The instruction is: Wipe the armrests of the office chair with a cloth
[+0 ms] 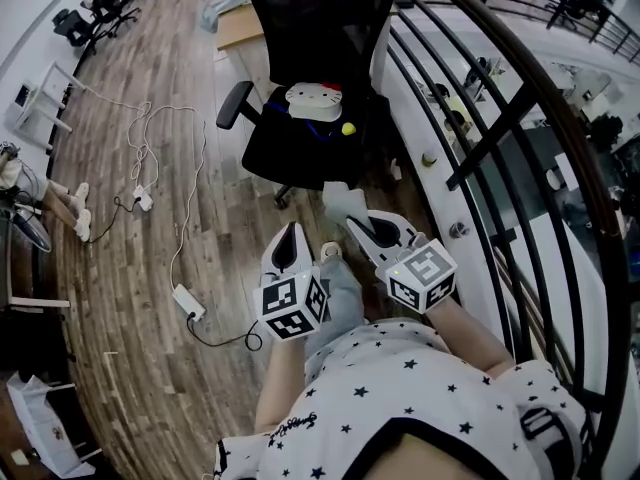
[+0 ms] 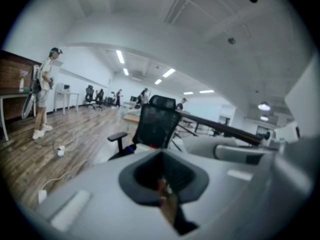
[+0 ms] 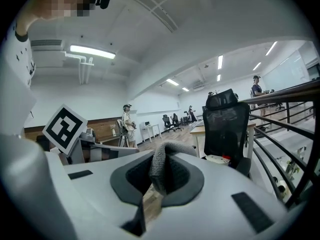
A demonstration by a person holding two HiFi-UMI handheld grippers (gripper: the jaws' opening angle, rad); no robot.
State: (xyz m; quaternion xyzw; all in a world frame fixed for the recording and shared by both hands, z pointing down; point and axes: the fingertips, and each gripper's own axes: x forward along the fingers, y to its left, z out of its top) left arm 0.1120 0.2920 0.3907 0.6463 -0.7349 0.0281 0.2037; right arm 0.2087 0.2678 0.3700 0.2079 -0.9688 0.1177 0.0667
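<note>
Cloth feel: the cloth (image 3: 161, 165) looks soft, light and limp. It is a knit that should drag and fold rather than slide, so plan to press it flat on the armrest.
Cloth look: it is grey and ribbed, bunched into a rounded fold that stands up above the jaws in the right gripper view. In the head view it is a pale flap at lower centre of the frame.
Right gripper: your right gripper (image 1: 362, 230) is clamped on the cloth, jaws nearly together with the fabric pinched between them.
Left gripper: your left gripper (image 2: 162, 184) has its jaws together and nothing between them.
Hold: your pinch sits on a fold. The part beyond the jaws looks enough to serve as a wiping pad, so I judge you need no regrip.
Chair: the office chair (image 1: 318, 38) has a black mesh back and stands at top centre of the head view, well apart from both grippers. A white plush toy (image 1: 313, 100) and a small yellow ball (image 1: 348, 128) lie on its seat.
Armrest: the armrest (image 1: 234, 104) is black and curved, left of the seat in the head view. It is probably firm under the cloth. The one on the railing (image 1: 500, 118) side is not plain to see.
Chair handling: it will likely swivel or roll when pushed, so your free left gripper could steady it.
</note>
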